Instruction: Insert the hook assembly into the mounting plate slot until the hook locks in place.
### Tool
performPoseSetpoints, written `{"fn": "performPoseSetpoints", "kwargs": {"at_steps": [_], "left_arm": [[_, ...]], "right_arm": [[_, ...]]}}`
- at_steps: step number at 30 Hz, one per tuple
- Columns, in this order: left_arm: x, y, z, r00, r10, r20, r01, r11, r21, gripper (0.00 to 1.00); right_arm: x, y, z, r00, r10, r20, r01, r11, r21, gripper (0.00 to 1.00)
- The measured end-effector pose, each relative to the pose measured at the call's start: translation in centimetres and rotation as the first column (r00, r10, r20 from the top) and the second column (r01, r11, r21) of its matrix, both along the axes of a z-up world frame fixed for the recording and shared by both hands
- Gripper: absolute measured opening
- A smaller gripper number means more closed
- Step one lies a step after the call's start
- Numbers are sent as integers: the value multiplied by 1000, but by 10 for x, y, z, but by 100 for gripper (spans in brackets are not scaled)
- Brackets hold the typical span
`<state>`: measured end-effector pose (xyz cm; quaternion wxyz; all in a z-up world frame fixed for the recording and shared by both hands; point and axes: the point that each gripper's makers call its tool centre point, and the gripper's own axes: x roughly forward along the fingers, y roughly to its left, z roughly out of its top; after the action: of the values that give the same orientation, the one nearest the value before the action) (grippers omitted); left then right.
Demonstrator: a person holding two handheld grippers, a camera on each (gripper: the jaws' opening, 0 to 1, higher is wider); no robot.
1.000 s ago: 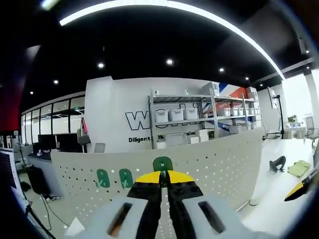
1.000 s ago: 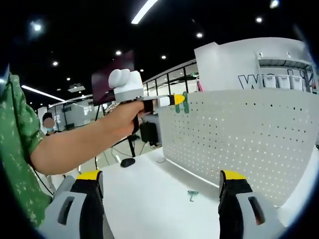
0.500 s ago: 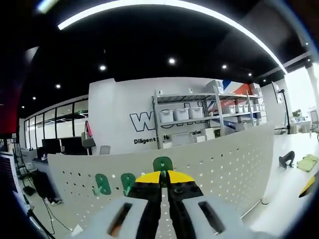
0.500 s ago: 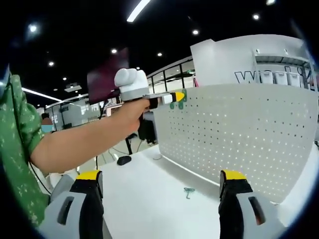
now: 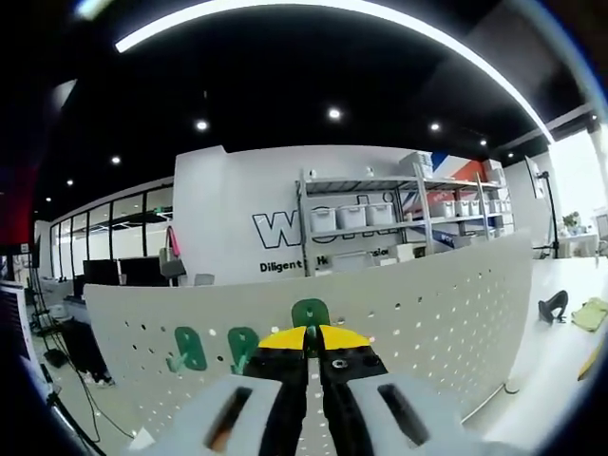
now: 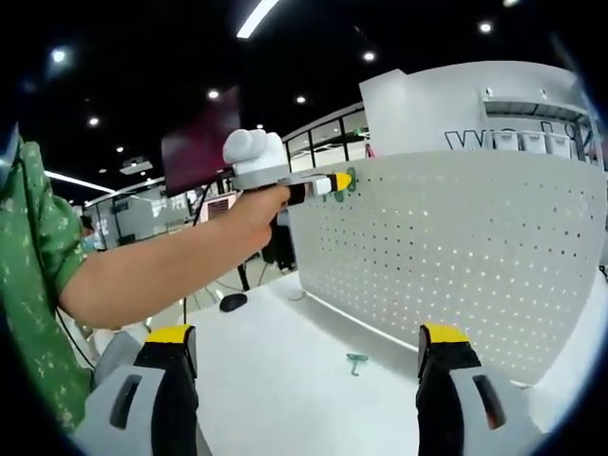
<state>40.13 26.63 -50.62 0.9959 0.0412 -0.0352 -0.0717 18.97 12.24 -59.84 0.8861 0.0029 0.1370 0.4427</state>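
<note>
The left gripper [image 5: 312,334] has its jaws clamped on a green hook [image 5: 310,313] at the top edge of the white pegboard [image 5: 456,304]; two more hooks [image 5: 214,348] hang there. The right gripper [image 6: 306,366] gapes wide, holding nothing, above a bare white table [image 6: 285,380] where a loose hook [image 6: 356,360] lies. Wall lettering [image 5: 275,228] reads "Diligent".

White bins [image 5: 348,218] on metal shelving [image 5: 399,223], monitors [image 5: 119,272], ceiling lights [image 5: 334,114]
</note>
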Motion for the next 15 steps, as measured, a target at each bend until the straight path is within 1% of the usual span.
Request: {"fn": "performPoseSetpoints", "kwargs": {"at_steps": [6,15], "left_arm": [[3,0,-1,1000,1,-2,-1,1000,4,3],[6,-3,-4,1000,1,-11,-1,1000,6,3]], "right_arm": [[-1,3,0,1000,7,-1,-7,1000,0,99],[-1,1,0,1000,5,-2,-5,1000,-3,98]]}}
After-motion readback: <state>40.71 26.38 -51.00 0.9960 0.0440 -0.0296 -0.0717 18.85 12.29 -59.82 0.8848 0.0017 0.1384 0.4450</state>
